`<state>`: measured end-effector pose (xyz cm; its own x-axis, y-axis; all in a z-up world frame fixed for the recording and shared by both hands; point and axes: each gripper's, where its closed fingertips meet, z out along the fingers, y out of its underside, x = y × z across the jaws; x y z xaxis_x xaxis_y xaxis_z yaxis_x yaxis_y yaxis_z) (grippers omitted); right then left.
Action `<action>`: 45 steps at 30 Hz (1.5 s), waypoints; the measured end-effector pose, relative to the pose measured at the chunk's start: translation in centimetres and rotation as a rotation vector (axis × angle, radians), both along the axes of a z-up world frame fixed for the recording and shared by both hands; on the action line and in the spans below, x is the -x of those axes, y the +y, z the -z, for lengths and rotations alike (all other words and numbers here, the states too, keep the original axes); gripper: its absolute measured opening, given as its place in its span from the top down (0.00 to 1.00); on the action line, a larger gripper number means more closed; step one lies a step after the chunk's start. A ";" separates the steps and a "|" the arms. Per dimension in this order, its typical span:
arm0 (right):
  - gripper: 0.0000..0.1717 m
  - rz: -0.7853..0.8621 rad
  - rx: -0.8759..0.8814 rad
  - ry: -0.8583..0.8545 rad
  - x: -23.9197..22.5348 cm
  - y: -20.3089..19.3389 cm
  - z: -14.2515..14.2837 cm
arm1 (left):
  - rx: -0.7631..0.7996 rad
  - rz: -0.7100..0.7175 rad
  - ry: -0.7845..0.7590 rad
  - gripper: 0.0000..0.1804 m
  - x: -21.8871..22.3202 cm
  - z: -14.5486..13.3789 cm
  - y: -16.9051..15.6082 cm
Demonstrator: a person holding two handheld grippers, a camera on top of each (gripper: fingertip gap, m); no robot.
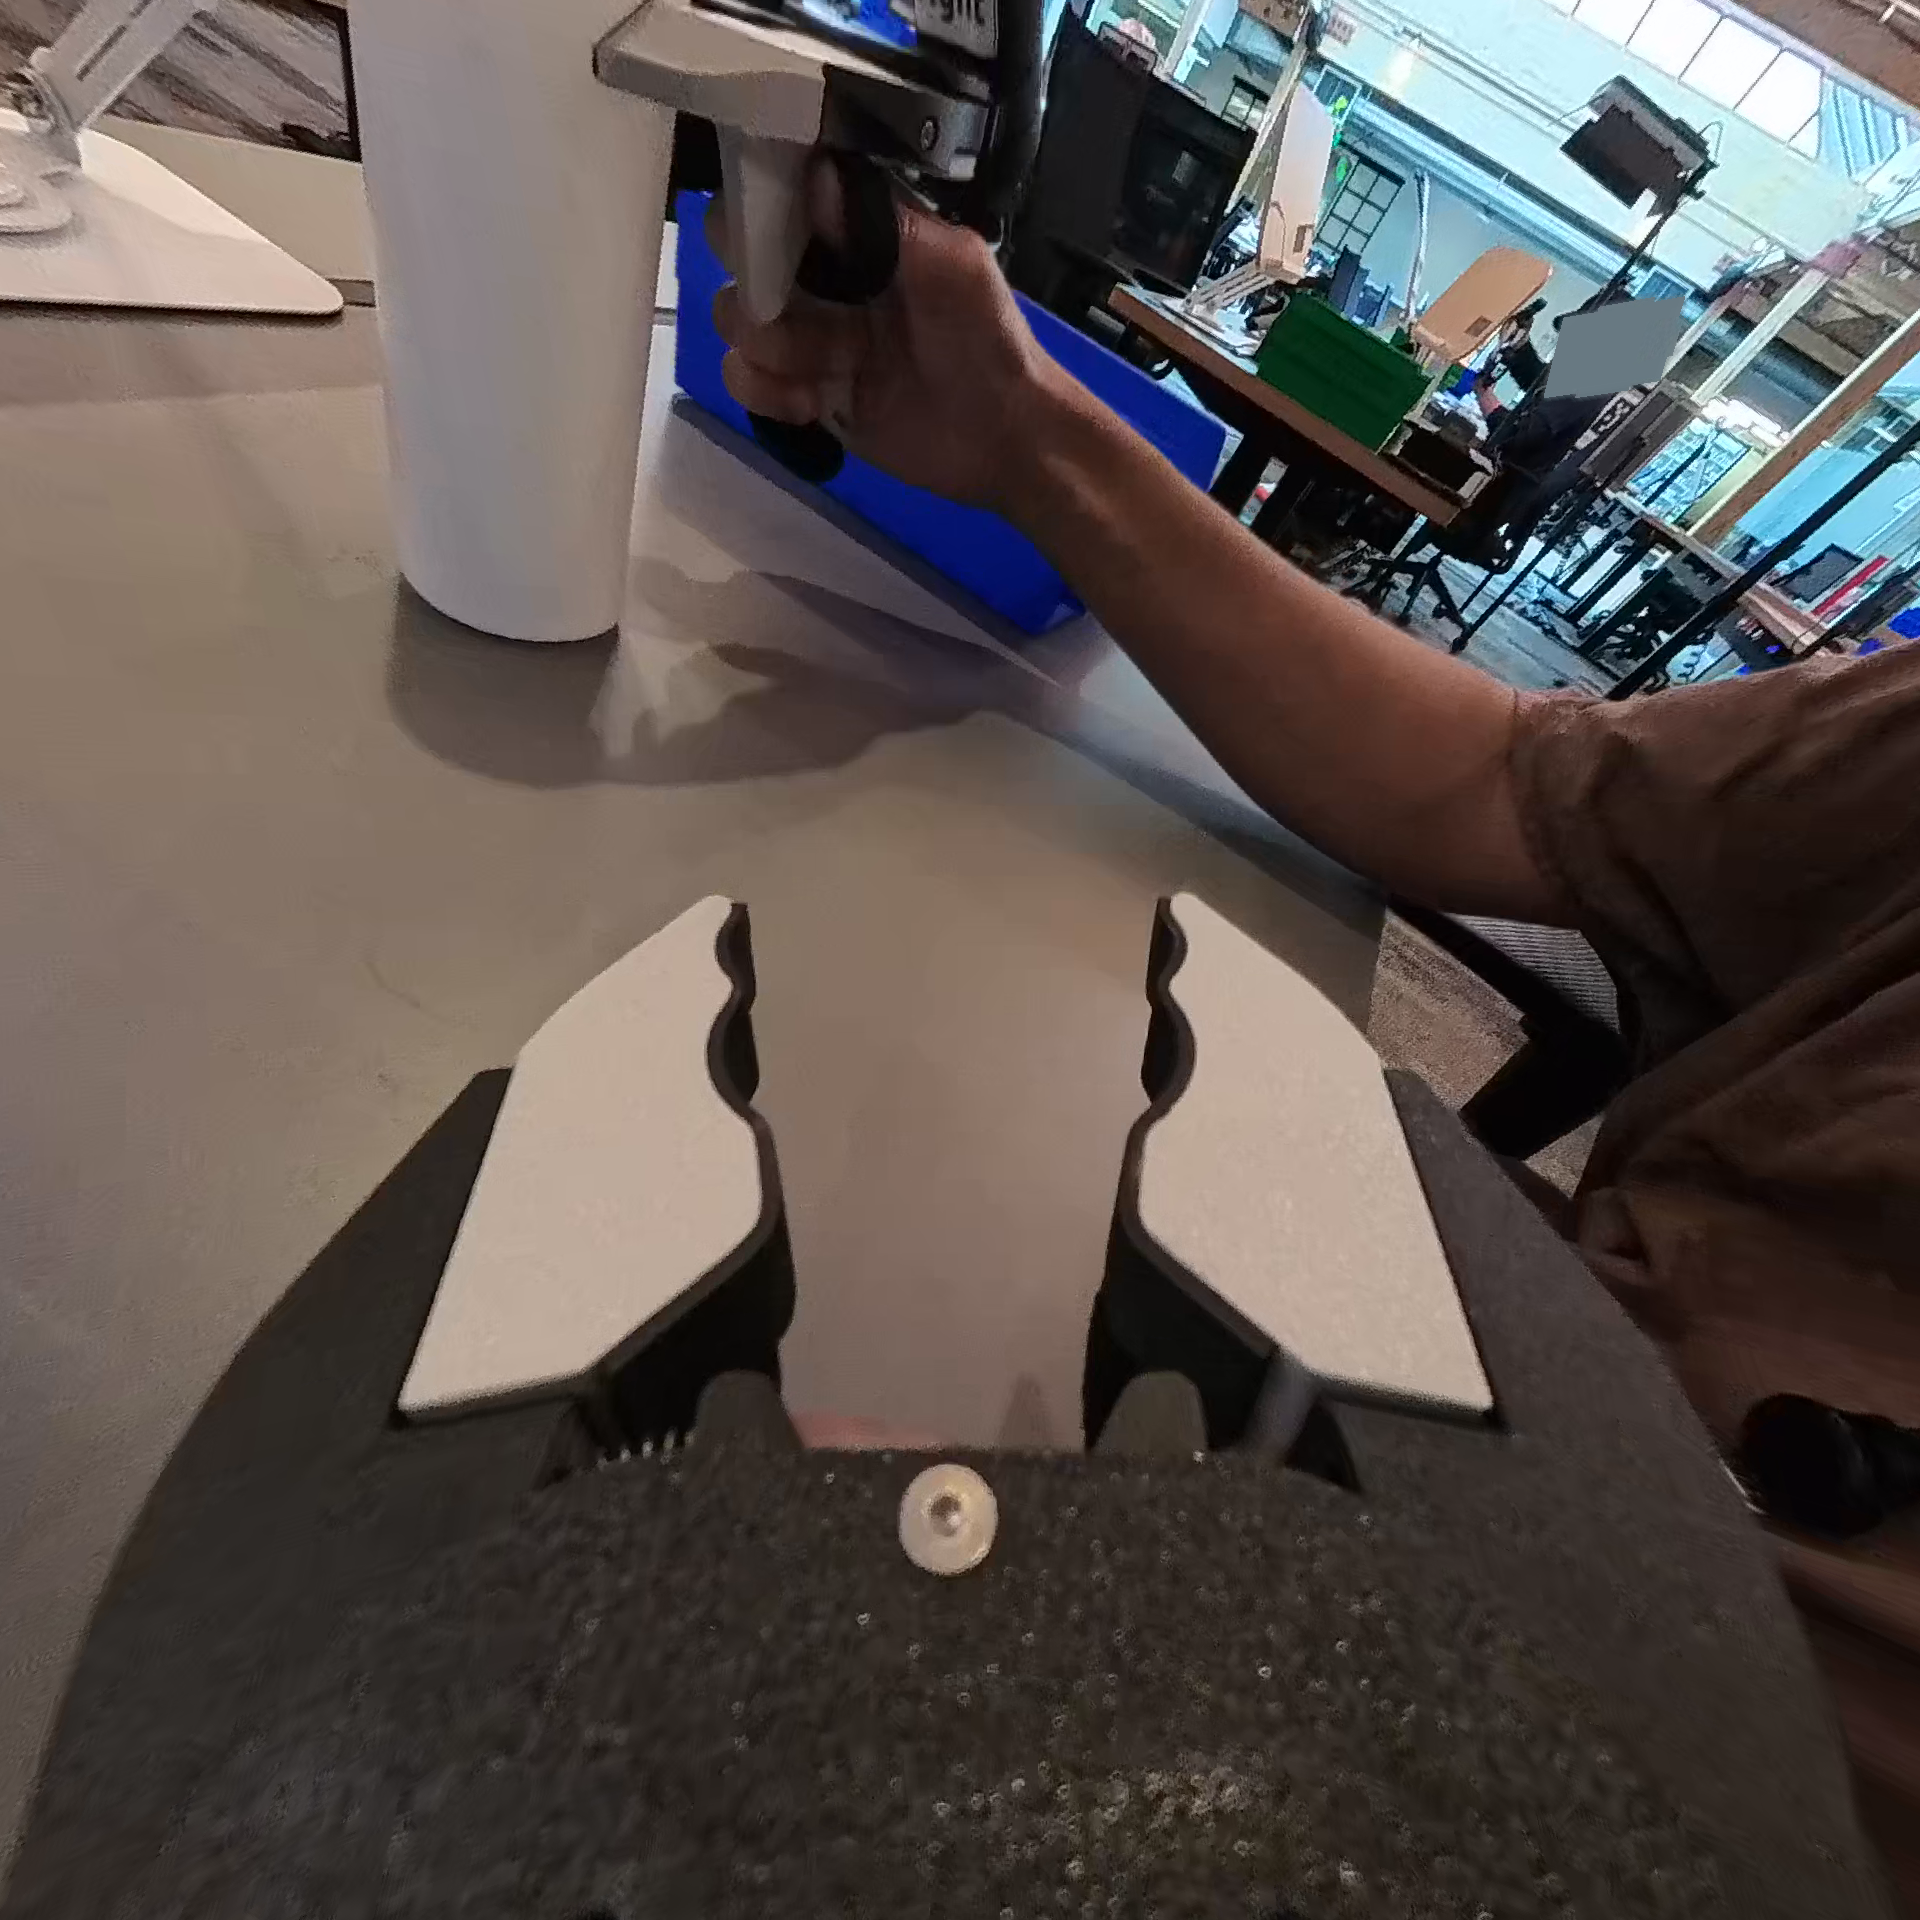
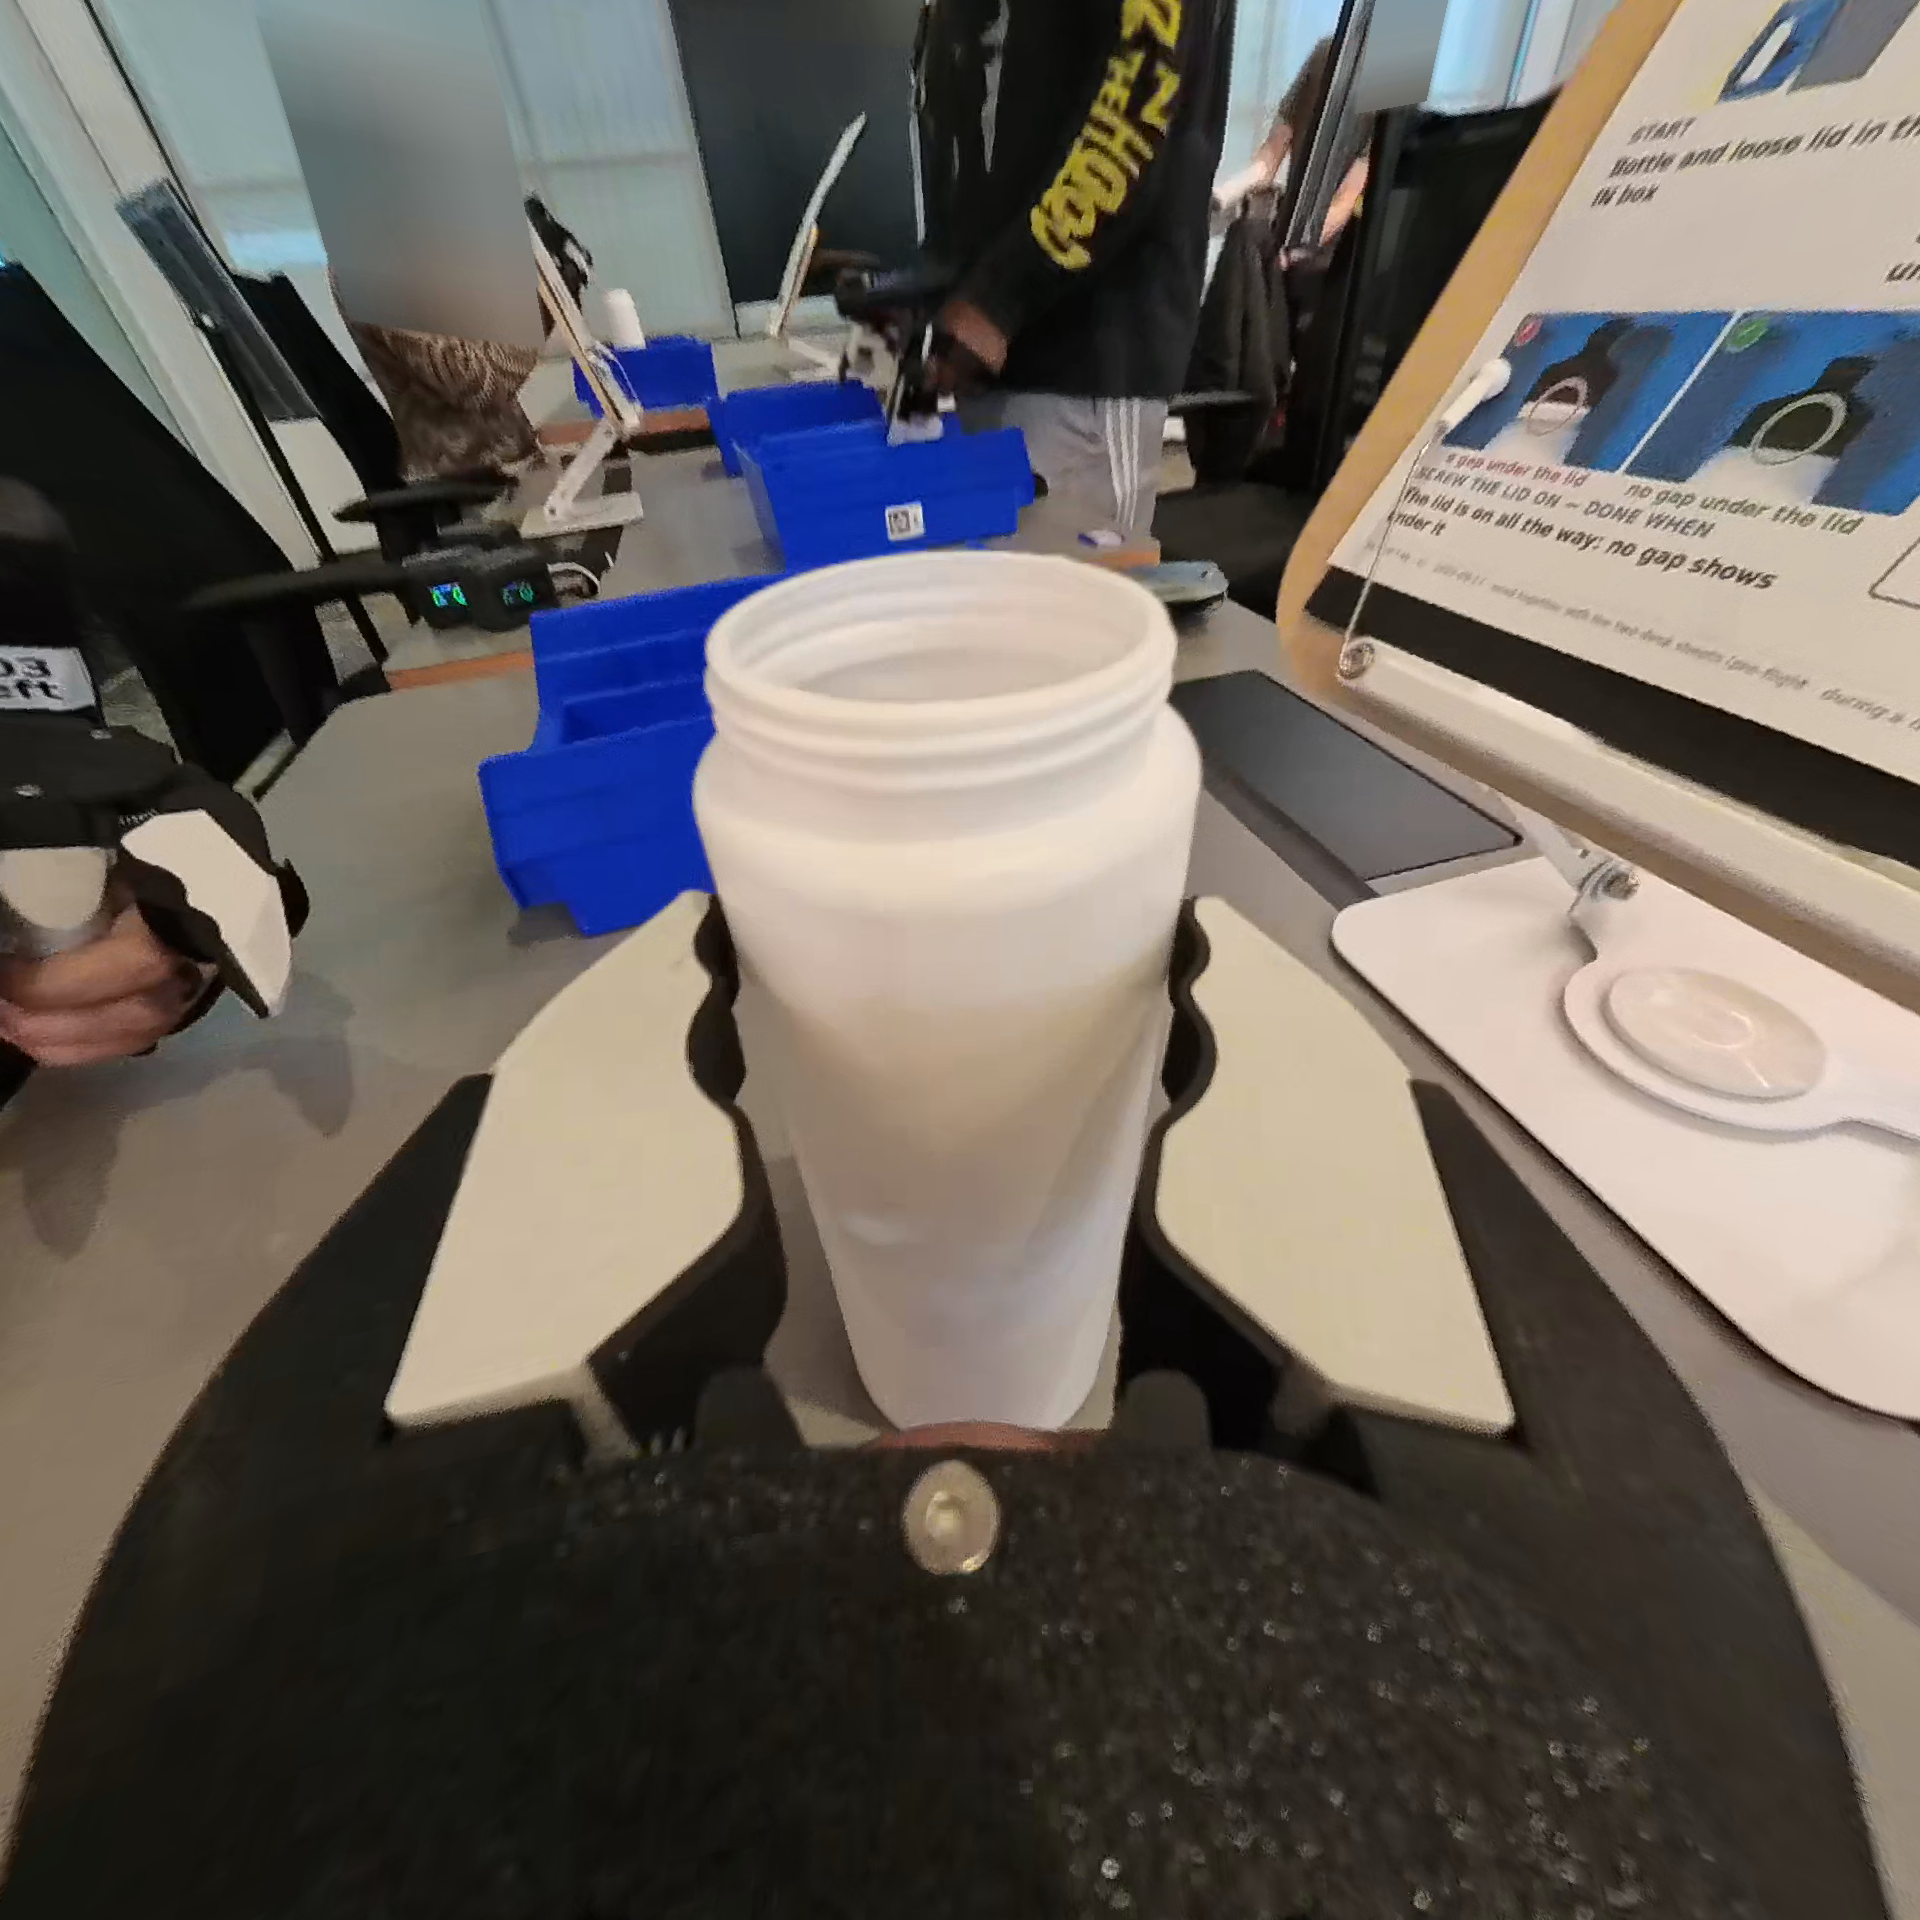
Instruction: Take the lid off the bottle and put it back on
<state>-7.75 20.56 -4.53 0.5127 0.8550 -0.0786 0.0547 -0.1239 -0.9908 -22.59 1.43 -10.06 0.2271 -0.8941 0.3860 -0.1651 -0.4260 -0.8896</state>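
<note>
A white bottle point(image 2: 945, 831) stands upright on the grey table point(image 2: 364, 1143). Its threaded mouth is open and bears no lid. My right gripper point(image 2: 951, 925) is shut on the bottle's body, with both pads against its sides just below the shoulder. In the left wrist view the bottle point(image 1: 509, 312) stands at the far left, with a finger of the right gripper point(image 1: 727, 62) at its upper part. My left gripper point(image 1: 951, 914) is open and empty, low over the bare table and well short of the bottle. One of its fingers point(image 2: 229, 914) shows at the left edge of the right wrist view.
A blue bin point(image 2: 603, 748) stands just behind the bottle and also shows in the left wrist view point(image 1: 935, 468). At the right are an instruction board point(image 2: 1662, 416), its white base point(image 2: 1558, 1195) bearing a white round disc point(image 2: 1704, 1029), and a black pad point(image 2: 1340, 779). A person's arm point(image 1: 1247, 644) reaches across.
</note>
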 end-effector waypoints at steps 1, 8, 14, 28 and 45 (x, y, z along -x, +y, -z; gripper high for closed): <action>0.54 -0.001 -0.007 0.021 0.0 0.0 0.0 | -0.003 -0.004 0.004 0.60 0.0 0.1 0.1; 0.54 -0.036 -0.050 -0.007 0.9 -0.6 0.1 | -0.047 -0.015 0.037 0.61 0.2 0.1 0.4; 0.54 -0.041 -0.049 -0.015 1.0 -0.6 0.1 | -0.100 -0.057 0.133 0.61 1.8 -2.6 1.5; 0.54 -0.033 -0.052 -0.010 1.0 -0.6 0.1 | 0.032 -0.278 1.614 0.51 19.2 -0.6 29.0; 0.54 -0.031 -0.045 -0.030 1.0 -0.6 0.2 | 0.355 -0.179 1.868 0.50 19.9 4.8 32.0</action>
